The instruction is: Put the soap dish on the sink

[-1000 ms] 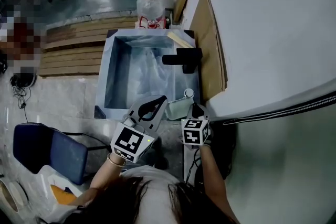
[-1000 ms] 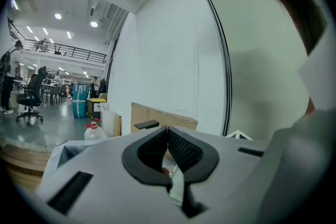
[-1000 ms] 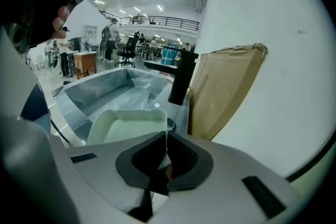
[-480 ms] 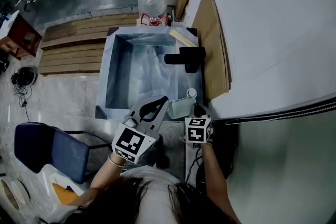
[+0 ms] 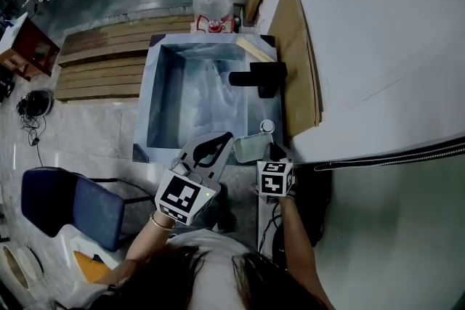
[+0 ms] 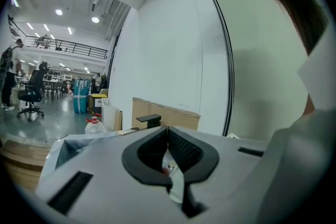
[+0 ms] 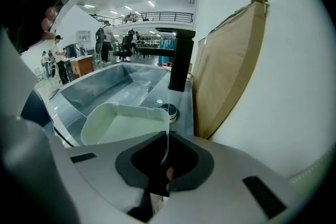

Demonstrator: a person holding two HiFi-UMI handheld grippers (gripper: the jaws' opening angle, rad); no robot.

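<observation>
One sink (image 5: pixel 152 102), one soap dish (image 5: pixel 251 147)

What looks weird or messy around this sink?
Nothing is spilled or broken. Two odd things: what looks like crinkly clear plastic lies inside the sink, and a big cardboard sheet leans on the wall beside it. The soap dish is pinched by its rim in the right gripper.

Soap dish (image 5: pixel 252 147) at sink (image 5: pixel 147 98) corner

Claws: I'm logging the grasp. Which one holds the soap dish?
The right claw, shut on the pale green soap dish; the left claw is shut on nothing.
</observation>
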